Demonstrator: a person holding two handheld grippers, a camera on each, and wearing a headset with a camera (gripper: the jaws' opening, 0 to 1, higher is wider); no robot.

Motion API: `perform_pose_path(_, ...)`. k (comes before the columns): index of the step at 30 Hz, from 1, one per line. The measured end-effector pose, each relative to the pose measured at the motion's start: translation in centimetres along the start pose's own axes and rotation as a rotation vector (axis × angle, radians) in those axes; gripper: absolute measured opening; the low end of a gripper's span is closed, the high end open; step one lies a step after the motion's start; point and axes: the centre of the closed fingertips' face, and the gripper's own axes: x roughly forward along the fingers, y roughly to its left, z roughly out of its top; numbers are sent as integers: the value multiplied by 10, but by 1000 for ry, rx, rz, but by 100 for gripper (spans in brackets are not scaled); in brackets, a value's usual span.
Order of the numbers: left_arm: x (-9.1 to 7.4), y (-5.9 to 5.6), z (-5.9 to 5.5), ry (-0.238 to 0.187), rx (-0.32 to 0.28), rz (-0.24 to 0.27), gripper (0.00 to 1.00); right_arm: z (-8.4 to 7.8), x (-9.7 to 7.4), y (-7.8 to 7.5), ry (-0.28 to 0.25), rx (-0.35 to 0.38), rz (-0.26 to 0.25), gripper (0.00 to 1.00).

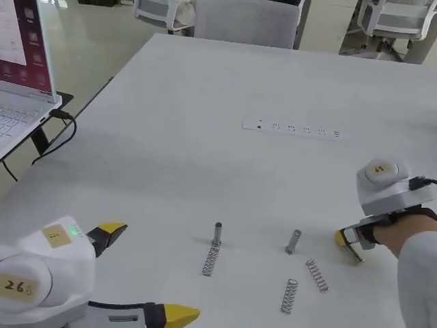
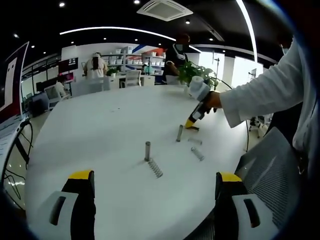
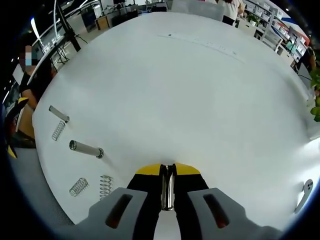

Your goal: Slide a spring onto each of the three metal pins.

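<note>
Clamping a metal pin (image 3: 167, 192), right gripper (image 3: 167, 171) (left gripper (image 2: 155, 176) agape).

Handwritten "26" on a yellow sticker (image 1: 15, 285) on the left gripper (image 1: 156, 272), writing on its second sticker (image 1: 58, 236) and on the laptop (image 1: 20, 61) screen too small to read.
</note>
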Motion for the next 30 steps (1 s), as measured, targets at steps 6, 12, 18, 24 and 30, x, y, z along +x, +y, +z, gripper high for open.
perform_pose_path(6, 0, -1, 1, 0, 3, -3, 98, 3, -14, 0, -67, 9, 12, 5)
perform_pose_path(12, 1, -4, 4, -8, 13, -12, 98, 4, -30, 1, -127, 21, 11, 5)
perform_pose_path(18, 2, -9, 5, -8, 20, -23, 98, 4, -42, 3, -176, 21, 9, 5)
perform_pose_path(24, 2, -10, 6, -10, 27, -28, 98, 3, -50, 5, -225, 20, 3, 5)
perform_pose_path(30, 2, -11, 4, -5, 32, -32, 98, 4, -54, 1, -275, 25, -13, 5)
